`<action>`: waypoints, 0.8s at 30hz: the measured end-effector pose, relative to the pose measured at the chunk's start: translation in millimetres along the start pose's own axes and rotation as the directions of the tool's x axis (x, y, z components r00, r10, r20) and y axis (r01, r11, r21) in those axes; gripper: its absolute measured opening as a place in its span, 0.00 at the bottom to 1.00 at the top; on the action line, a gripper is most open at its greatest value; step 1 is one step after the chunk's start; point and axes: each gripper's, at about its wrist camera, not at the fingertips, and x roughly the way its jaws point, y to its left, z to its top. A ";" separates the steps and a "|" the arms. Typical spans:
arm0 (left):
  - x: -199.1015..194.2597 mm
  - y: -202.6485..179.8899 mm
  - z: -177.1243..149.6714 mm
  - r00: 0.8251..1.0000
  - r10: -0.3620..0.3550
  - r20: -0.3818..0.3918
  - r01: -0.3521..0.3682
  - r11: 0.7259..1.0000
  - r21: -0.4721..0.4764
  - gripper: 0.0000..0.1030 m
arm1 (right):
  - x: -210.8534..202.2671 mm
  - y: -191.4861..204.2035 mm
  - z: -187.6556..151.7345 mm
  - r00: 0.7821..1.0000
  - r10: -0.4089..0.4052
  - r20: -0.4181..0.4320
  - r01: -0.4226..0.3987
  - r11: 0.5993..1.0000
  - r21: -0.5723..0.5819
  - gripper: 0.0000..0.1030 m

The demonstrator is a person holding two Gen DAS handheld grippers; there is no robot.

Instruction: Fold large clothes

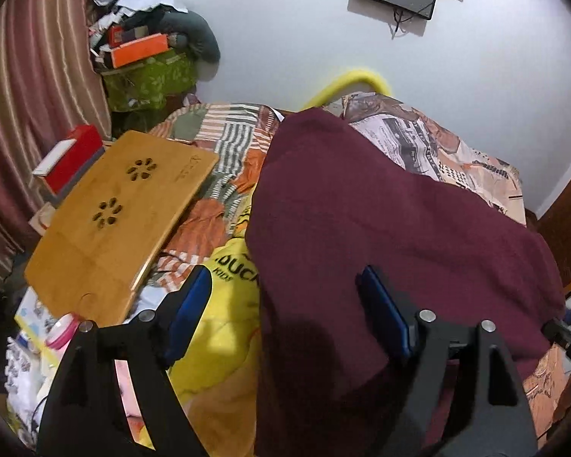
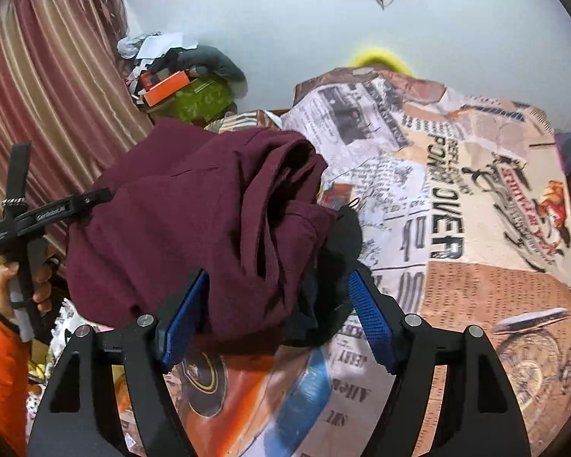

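A bed covered by a newspaper-print sheet (image 2: 456, 198) stands against a white wall (image 1: 323, 38), with striped curtains (image 1: 26, 87) to the left and a wooden lap desk (image 1: 122, 209) on the bedding. The maroon garment (image 1: 380, 221) lies bunched across the bed. The left gripper (image 1: 285, 316) points down over its near edge, jaws apart, not pressing it. The right gripper (image 2: 278, 320) tilts down likewise, jaws spread with cloth between them, unclamped.

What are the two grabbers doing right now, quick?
Left gripper: open, over the maroon garment, not gripping it.
Right gripper: open, the garment's edge between its fingers, not pinched.
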 end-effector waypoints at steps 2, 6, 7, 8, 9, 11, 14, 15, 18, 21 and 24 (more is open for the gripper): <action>-13.7 -5.6 -7.6 1.000 0.022 0.016 -0.023 1.000 0.021 0.85 | -11.4 2.0 -0.4 1.000 -0.015 0.020 0.015 1.000 -0.007 0.69; -34.7 -17.5 -31.5 0.999 0.031 0.037 -0.034 0.997 0.075 0.90 | -30.0 2.5 -2.8 0.999 -0.014 0.047 0.015 1.000 -0.020 0.69; -36.7 -20.6 -41.8 0.998 0.048 0.037 -0.051 0.995 0.085 0.92 | -35.8 3.4 -4.4 0.998 -0.015 0.055 0.017 1.000 -0.026 0.69; -37.2 -23.2 -48.0 0.998 0.055 0.035 -0.058 0.994 0.096 0.92 | -41.7 4.3 -6.5 0.998 -0.017 0.062 0.019 0.999 -0.032 0.69; -36.4 -25.8 -55.6 0.998 0.062 0.028 -0.064 0.992 0.112 0.92 | -45.9 5.4 -8.0 0.997 -0.019 0.068 0.022 0.999 -0.036 0.69; -31.7 -31.5 -72.9 0.997 0.079 -0.009 -0.077 0.987 0.142 0.92 | -55.1 6.7 -11.9 0.997 -0.024 0.077 0.027 0.999 -0.046 0.69; -32.8 -36.8 -90.3 0.994 0.105 -0.016 -0.101 0.983 0.153 0.92 | -66.8 6.1 -16.2 0.995 -0.031 0.092 0.037 0.997 -0.061 0.69; -36.0 -38.0 -93.2 0.994 0.106 -0.017 -0.102 0.984 0.145 0.92 | -73.2 7.4 -18.0 0.994 -0.033 0.102 0.040 0.997 -0.069 0.69; -54.8 -42.6 -96.8 0.996 0.088 0.006 -0.088 0.990 0.112 0.92 | -90.7 12.2 -21.5 0.990 -0.038 0.136 0.051 0.994 -0.094 0.71; -88.5 -50.2 -96.5 0.996 0.057 0.067 -0.063 0.994 0.089 0.92 | -111.1 19.4 -23.9 0.983 -0.031 0.182 0.053 0.992 -0.117 0.71; -131.6 -59.8 -95.3 0.988 0.015 0.154 -0.027 0.996 0.080 0.92 | -135.1 28.7 -27.1 0.971 -0.005 0.240 0.039 0.990 -0.137 0.71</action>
